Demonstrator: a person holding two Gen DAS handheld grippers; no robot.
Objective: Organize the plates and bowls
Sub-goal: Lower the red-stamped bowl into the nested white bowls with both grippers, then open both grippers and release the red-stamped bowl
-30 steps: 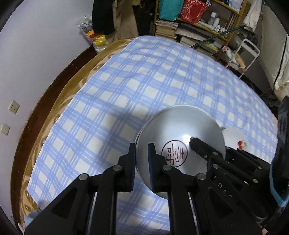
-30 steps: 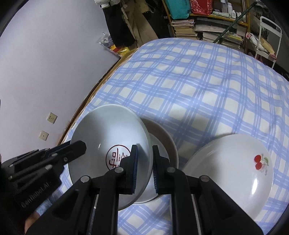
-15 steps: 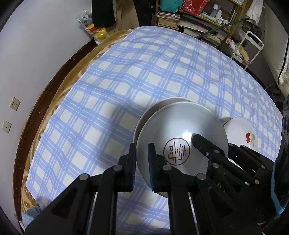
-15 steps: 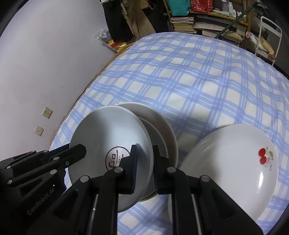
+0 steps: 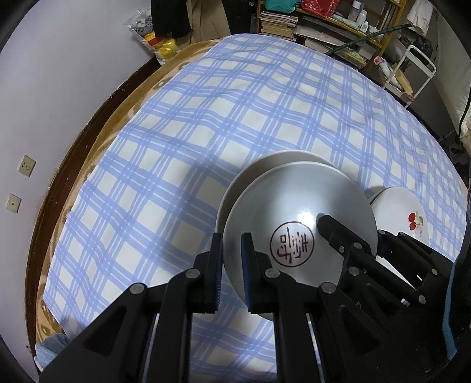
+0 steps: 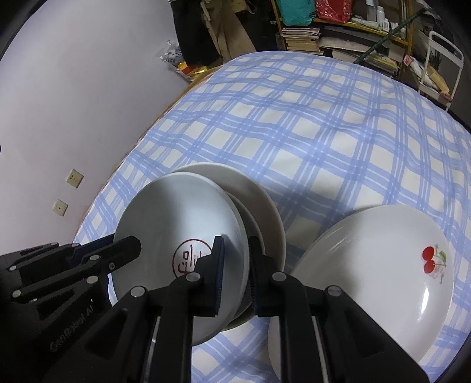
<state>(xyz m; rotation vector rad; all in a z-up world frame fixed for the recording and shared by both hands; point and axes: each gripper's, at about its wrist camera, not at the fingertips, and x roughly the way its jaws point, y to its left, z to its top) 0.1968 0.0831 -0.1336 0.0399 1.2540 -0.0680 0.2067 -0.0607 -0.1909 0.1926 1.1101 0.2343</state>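
A grey-white bowl with a red round seal (image 5: 297,224) (image 6: 176,232) is held up above the blue checked tablecloth. My left gripper (image 5: 231,256) is shut on its left rim. My right gripper (image 6: 235,259) is shut on its right rim; the right gripper's fingers (image 5: 341,235) show in the left wrist view. Beneath it lies a wider cream bowl (image 5: 250,182) (image 6: 250,194). A white plate with red cherries (image 6: 382,253) (image 5: 403,212) rests to the right of both.
The tablecloth (image 5: 235,117) covers a round table with a brown edge (image 5: 73,165) beside a white wall with sockets (image 5: 26,165). Shelves with books (image 5: 309,20) and a white cart (image 5: 412,70) stand beyond the far side.
Both grippers have lifted the seal bowl higher off the cream bowl. More of the cream bowl's rim now shows behind it.
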